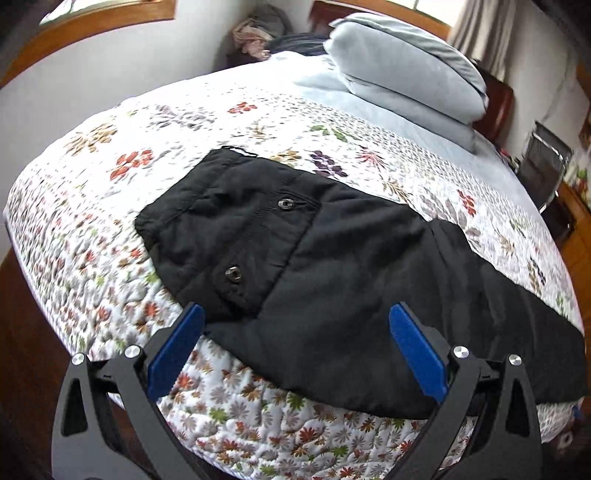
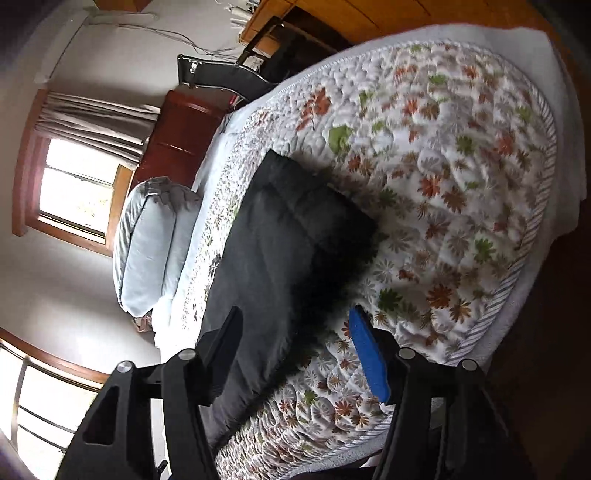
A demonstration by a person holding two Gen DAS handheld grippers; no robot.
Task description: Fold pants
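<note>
The black pants (image 1: 332, 258) lie on the flowered quilt (image 1: 110, 206) of the bed, near its front edge, folded lengthwise with one leg over the other; the left wrist view shows the waist end, with two metal snap buttons (image 1: 285, 202) on the seat and a white label (image 1: 242, 150) at the waistband, details which the right wrist view does not give; there the pants (image 2: 280, 251) appear only as a dark band running away from the camera, with a squared far end.

The left gripper (image 1: 295, 325) hovers above the near edge of the pants with its blue fingers (image 1: 177, 354) well apart and nothing between them; the right gripper (image 2: 295, 332) also stands with its fingers apart, one blue pad (image 2: 369, 354) over the quilt and the other finger over the dark cloth, neither pressing on it.

A stack of pale blue pillows (image 1: 406, 74) sits at the head of the bed in both views; the right wrist view alone shows a window with a curtain (image 2: 99, 122), a dark red headboard (image 2: 177, 136) and a wooden cabinet (image 2: 332, 18); the left wrist view alone shows a heap of clothes (image 1: 258, 33) in the far corner.
</note>
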